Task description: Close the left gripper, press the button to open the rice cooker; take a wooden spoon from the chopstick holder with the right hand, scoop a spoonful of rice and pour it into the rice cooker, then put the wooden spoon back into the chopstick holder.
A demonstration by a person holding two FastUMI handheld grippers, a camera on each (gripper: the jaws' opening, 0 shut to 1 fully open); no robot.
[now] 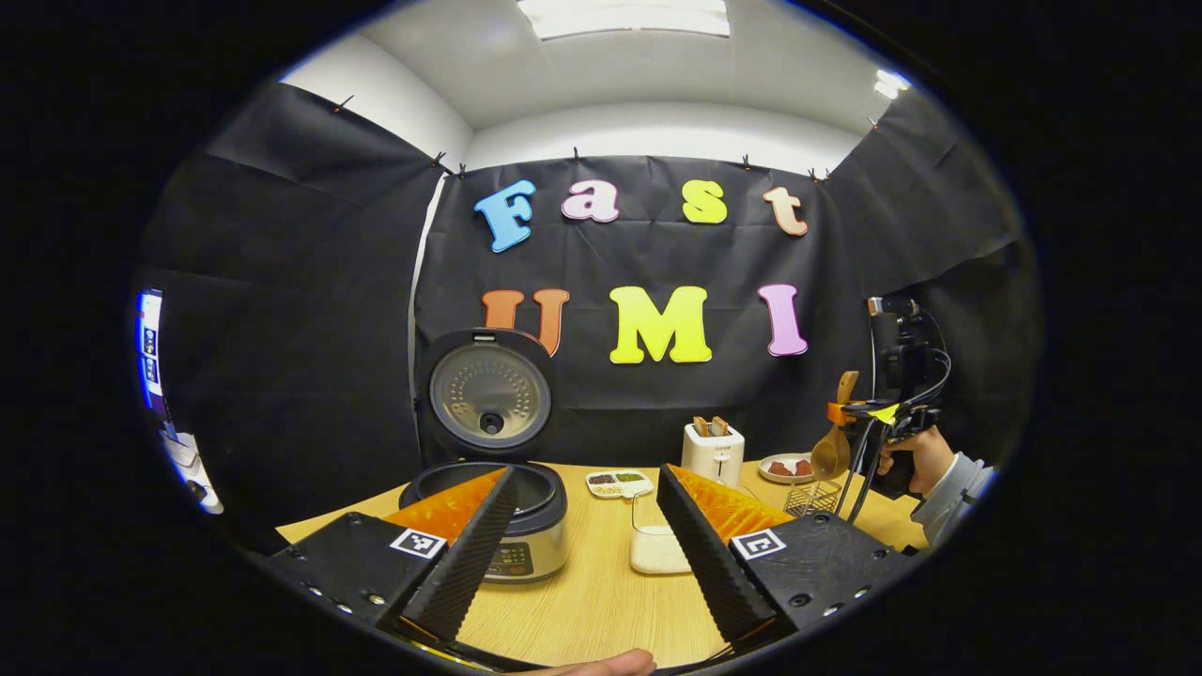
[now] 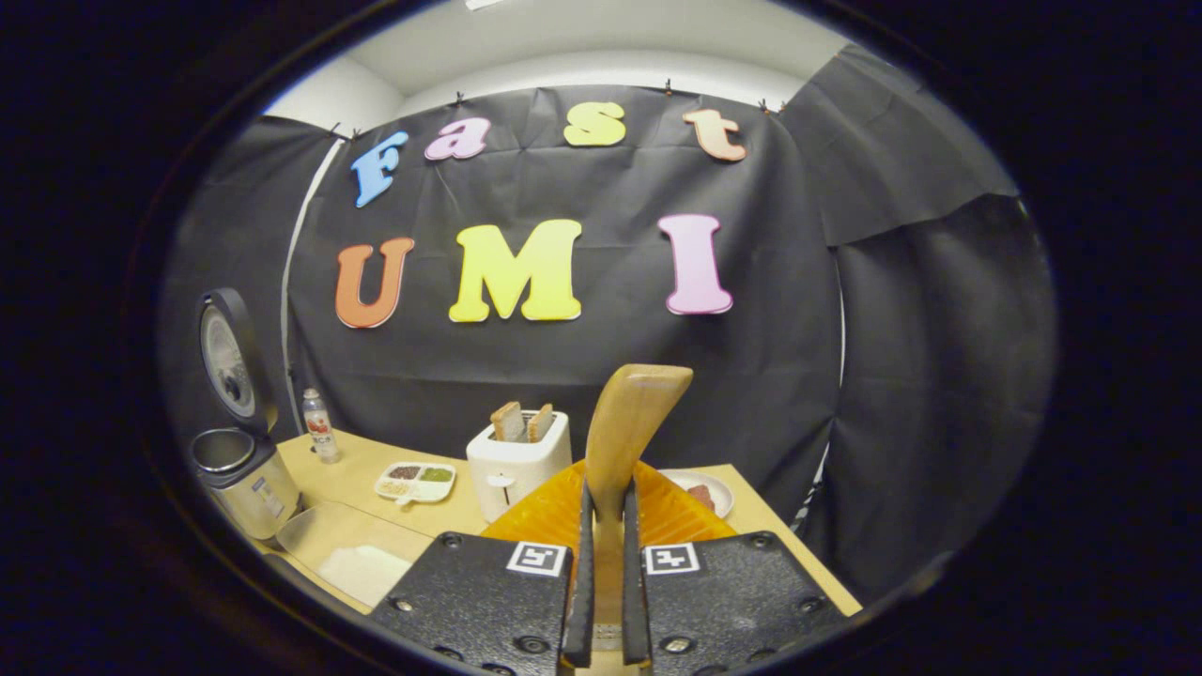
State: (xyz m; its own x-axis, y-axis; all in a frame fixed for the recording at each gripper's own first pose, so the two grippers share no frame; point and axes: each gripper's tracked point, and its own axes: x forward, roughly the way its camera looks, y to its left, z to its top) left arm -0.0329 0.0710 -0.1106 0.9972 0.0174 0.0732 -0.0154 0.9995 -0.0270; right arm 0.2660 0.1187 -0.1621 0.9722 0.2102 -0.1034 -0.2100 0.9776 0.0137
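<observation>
Between our right gripper's point(image 2: 602, 601) fingers, the wooden spoon point(image 2: 622, 441) stands clamped by its handle, the flat end rising above the tips. In the left gripper view, its bowl point(image 1: 830, 455) hangs just above the wire chopstick holder point(image 1: 812, 498). The risk we judge nearest is the smooth handle pivoting or slipping in so narrow a pinch once the bowl is loaded, spilling rice on the table point(image 1: 601, 601). Our left gripper point(image 1: 587, 540) hangs with its fingers wide apart, holding nothing. Beyond it, the clear rice container point(image 1: 657, 545) sits near the rice cooker point(image 1: 512, 526); a clumsy dip could tip or push it. The cooker's lid point(image 1: 488, 394) stands upright, fully open, and a careless swing could knock it.
</observation>
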